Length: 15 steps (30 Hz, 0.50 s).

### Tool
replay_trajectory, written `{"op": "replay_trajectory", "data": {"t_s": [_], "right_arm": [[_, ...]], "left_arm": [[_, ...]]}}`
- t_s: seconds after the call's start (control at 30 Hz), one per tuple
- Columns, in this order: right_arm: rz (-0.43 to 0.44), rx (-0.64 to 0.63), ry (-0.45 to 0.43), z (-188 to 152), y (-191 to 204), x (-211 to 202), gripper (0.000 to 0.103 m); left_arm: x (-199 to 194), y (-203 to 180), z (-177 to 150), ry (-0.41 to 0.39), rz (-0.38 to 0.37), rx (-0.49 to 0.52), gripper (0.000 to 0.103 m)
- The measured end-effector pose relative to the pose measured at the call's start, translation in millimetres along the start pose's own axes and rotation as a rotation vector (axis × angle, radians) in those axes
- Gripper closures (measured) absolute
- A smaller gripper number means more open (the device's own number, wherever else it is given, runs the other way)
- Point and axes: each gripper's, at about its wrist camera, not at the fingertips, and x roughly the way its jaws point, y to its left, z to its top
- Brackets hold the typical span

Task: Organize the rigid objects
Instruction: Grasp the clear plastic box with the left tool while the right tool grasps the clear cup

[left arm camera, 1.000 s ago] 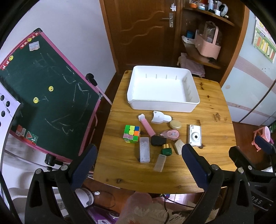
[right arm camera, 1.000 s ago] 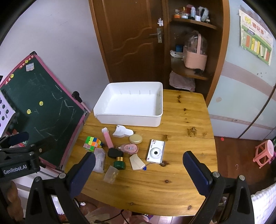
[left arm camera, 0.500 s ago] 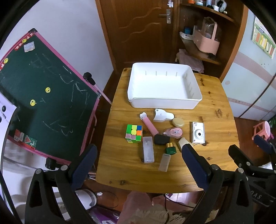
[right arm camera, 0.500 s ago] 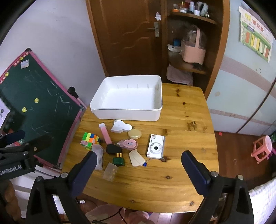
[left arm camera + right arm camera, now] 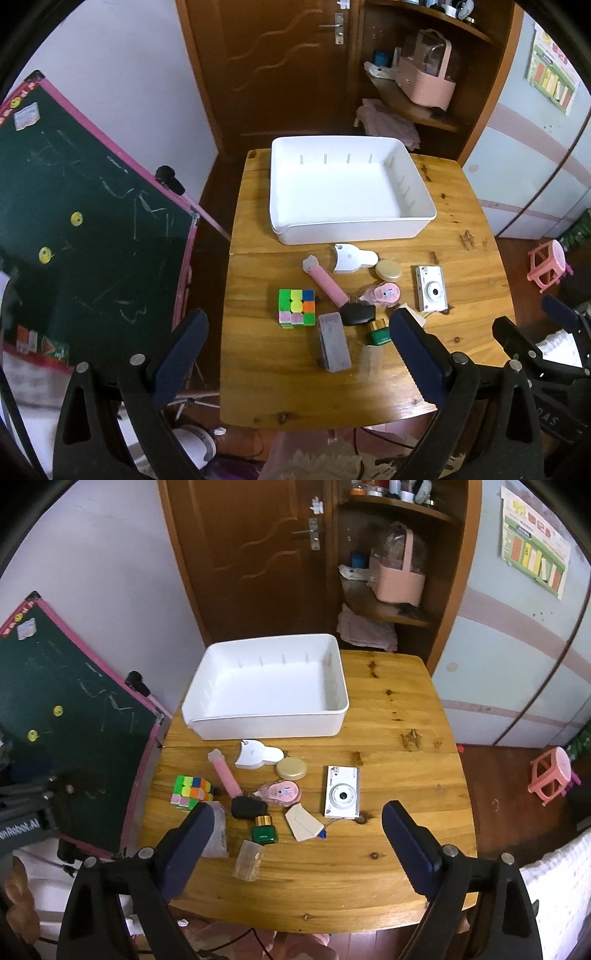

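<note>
An empty white bin (image 5: 347,192) (image 5: 269,690) stands at the far side of a wooden table (image 5: 461,295) (image 5: 399,775). In front of it lie several small objects: a colour cube (image 5: 296,307) (image 5: 192,792), a pink stick (image 5: 325,280), a white camera (image 5: 431,288) (image 5: 341,792), a round gold tin (image 5: 291,768), a green bottle (image 5: 264,830) and a clear case (image 5: 333,346). My left gripper (image 5: 295,354) is open and empty above the near edge. My right gripper (image 5: 295,845) is open and empty, also above the near edge.
A green chalkboard with a pink frame (image 5: 74,229) leans at the table's left side. A wooden door and shelf unit (image 5: 388,572) stand behind the table. A pink stool (image 5: 552,775) sits on the floor at right.
Both grippers have moved forward and lower toward the table, so the objects look larger. Nothing on the table has moved.
</note>
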Motion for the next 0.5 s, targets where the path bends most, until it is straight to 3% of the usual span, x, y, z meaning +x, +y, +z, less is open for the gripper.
{"op": "replay_trajectory", "data": {"t_s": [0.13, 0.27, 0.5], "right_arm": [[-0.021, 0.027, 0.041, -6, 4, 20, 0.011], [-0.021, 0.041, 0.090, -17, 9, 44, 0.020], [-0.010, 0.044, 0.164, -43, 16, 91, 0.021]], "left_arm": [[19, 12, 4, 0.018, -0.046, 0.020, 0.004], [45, 20, 0, 0.046, -0.107, 0.032, 0.004], [95, 12, -17, 0.176, -0.169, 0.085, 0.004]]}}
